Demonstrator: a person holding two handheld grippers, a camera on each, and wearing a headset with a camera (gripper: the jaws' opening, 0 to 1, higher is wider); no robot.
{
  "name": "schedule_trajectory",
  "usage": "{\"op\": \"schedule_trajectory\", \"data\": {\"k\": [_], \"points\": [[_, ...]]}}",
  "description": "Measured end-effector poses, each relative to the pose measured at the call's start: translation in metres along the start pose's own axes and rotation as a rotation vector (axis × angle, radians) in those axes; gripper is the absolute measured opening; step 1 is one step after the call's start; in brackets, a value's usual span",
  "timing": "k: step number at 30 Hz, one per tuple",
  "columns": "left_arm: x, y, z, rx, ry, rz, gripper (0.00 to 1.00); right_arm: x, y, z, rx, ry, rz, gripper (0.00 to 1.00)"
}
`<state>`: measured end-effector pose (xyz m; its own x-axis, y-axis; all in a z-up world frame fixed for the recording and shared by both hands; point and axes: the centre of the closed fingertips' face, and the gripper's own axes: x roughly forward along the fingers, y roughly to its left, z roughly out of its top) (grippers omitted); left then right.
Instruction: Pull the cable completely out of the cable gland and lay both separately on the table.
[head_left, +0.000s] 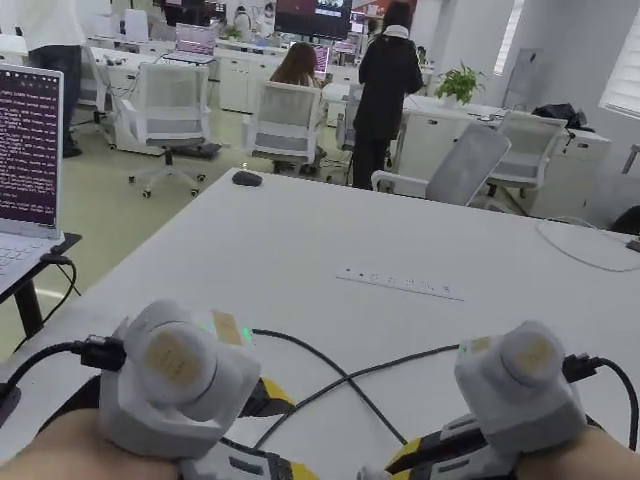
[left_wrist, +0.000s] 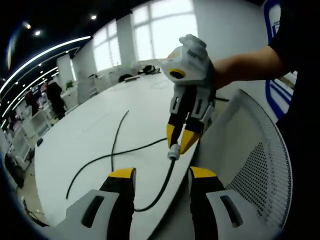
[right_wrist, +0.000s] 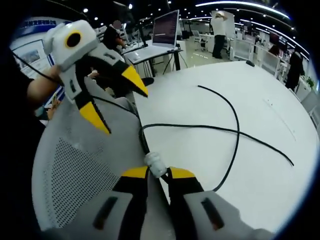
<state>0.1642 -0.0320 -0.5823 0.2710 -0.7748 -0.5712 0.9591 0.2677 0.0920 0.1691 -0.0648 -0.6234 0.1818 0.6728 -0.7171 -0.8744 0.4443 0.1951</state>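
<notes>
A small white cable gland (right_wrist: 156, 164) sits pinched between the yellow tips of my right gripper (right_wrist: 158, 172), which is shut on it. From the gland a black cable (right_wrist: 190, 126) runs out and crosses itself on the white table. In the left gripper view the right gripper (left_wrist: 180, 140) hangs over the table's edge with the gland (left_wrist: 173, 151) at its tips and the cable (left_wrist: 118, 134) trailing below. My left gripper (left_wrist: 161, 175) is open and holds nothing; it faces the right one a short way off. The head view has the cable (head_left: 345, 378) lying between both gripper housings.
A grey mesh chair back (right_wrist: 75, 170) stands right under the grippers at the table's (head_left: 300, 250) near edge. A laptop (head_left: 25, 150) is on a stand at the left. A mouse (head_left: 246, 178) and a flat white strip (head_left: 400, 283) lie farther out. People and office chairs are behind.
</notes>
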Motion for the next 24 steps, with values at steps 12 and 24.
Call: {"op": "schedule_trajectory", "data": {"k": [12, 24], "points": [[0.023, -0.024, 0.008, 0.099, 0.028, -0.06, 0.37, -0.018, 0.03, 0.01, -0.05, -0.032, -0.032, 0.14], [0.018, -0.027, 0.008, 0.292, 0.075, -0.046, 0.28, -0.018, 0.035, 0.017, -0.04, -0.008, 0.003, 0.14]]}}
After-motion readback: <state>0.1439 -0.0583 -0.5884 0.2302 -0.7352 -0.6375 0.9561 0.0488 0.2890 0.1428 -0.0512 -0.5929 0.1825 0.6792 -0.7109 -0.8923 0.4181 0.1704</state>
